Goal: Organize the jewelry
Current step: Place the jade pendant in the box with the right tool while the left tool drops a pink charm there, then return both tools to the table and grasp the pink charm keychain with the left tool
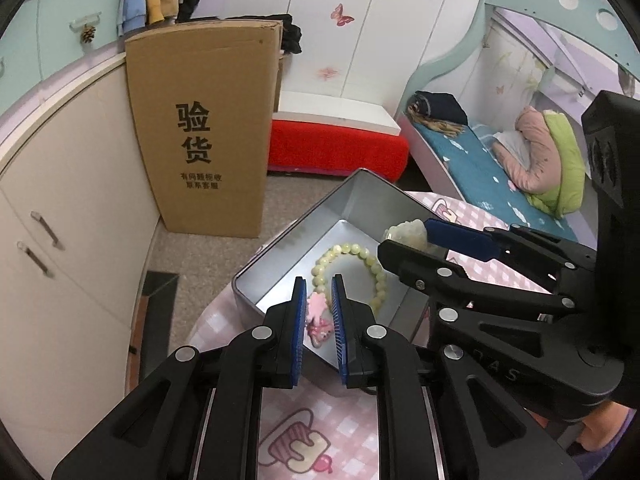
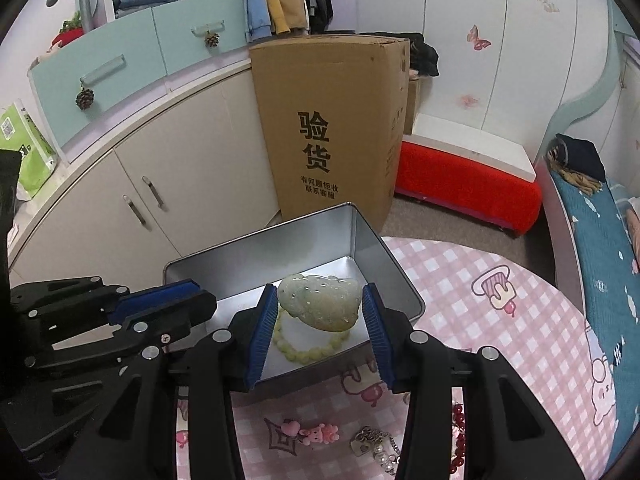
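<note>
left claw: clamped on pink charm, over tin's 7 o'clock corner, likely for dropping in | right claw: clamped on jade pendant above bead bracelet inside tin | desk: remaining trinkets at 6 o'clock

Both views look steeply down along a tool's own fingers, close above the counter's pink checked cloth. The left wrist camera sees the metal tin from its near left corner; the right wrist camera faces it squarely. Both share the tin, the cardboard box and the red bench.
</note>
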The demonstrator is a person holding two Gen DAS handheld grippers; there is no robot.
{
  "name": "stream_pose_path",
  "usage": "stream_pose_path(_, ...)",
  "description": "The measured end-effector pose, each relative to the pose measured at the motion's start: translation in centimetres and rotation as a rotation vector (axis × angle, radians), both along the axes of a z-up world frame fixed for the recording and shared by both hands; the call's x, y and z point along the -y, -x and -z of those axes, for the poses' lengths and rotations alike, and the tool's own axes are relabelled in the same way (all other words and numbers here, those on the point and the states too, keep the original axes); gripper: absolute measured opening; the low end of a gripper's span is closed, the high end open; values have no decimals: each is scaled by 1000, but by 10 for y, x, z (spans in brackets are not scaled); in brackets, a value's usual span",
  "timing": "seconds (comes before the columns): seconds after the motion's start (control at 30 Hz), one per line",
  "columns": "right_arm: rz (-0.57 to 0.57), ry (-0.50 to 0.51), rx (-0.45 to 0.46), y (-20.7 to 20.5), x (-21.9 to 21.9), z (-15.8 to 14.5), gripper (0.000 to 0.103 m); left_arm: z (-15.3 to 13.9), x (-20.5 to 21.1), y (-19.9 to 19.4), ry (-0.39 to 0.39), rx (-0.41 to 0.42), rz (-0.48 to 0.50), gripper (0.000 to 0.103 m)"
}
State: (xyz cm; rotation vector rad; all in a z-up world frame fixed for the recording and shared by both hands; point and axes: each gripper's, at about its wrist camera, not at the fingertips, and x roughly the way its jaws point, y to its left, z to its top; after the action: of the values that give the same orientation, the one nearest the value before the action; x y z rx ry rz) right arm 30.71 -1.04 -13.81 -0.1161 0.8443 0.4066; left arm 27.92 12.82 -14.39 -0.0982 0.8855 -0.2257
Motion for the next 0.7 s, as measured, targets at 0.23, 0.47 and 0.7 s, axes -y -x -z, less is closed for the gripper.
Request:
stream_pose_path(0.23,14,1,17,0,1,-2,44,-2,-3,2,12,8,-20,27)
stream_pose_path(0.47,47,-35,37,6,18,-16,53,-17,-8,16,63,44,-64,56)
stream_pose_path(0.7,69,-71,86,29,49,-40,56,-50,8,41,67,145,-72,62)
